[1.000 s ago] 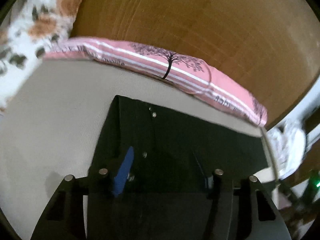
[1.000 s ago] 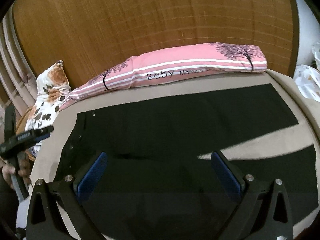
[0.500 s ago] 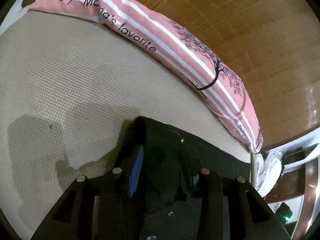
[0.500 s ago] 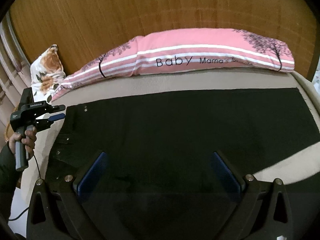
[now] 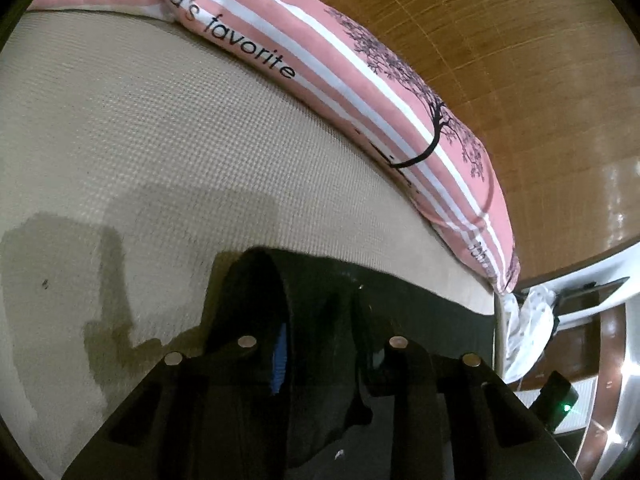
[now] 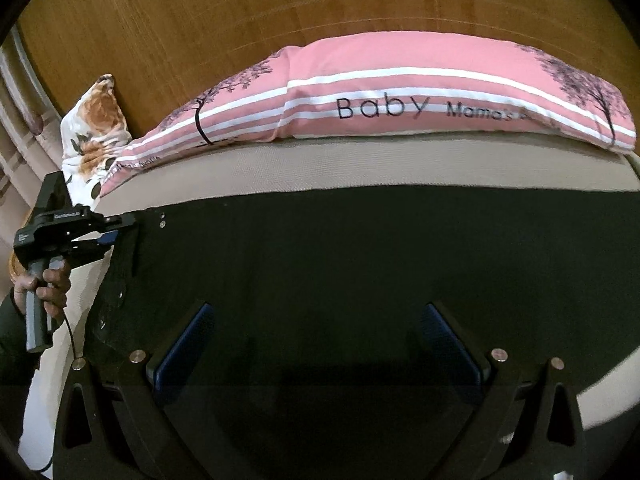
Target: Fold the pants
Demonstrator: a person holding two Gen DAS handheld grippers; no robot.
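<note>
The bed [image 6: 360, 168] carries the black pants [image 6: 360, 248], which lie spread flat across its beige cover just in front of the long pink pillow [image 6: 400, 92], waistband at the end nearest the floral cushion [image 6: 96, 128] and legs running off toward the pillow's far end. The pillow is the useful reference: the pants' far edge runs roughly parallel to it with a strip of bare cover between. The left tool [image 5: 320, 344] is closed narrowly on a bunched fold of the waistband corner, which appears raised off the cover on the side away from the pillow. The right tool [image 6: 320, 340] hangs over the middle of the pants with its jaws wide, holding nothing. The step in hand looks like the first fold, and to do it well the left grip should carry both layers of the waistband, not just the top one. The right tool would best take the matching edge farther along the leg, so both points can travel together. Keeping the cloth lightly taut between them should lay the crease straight, parallel to the pillow, without dragging the rest askew.
</note>
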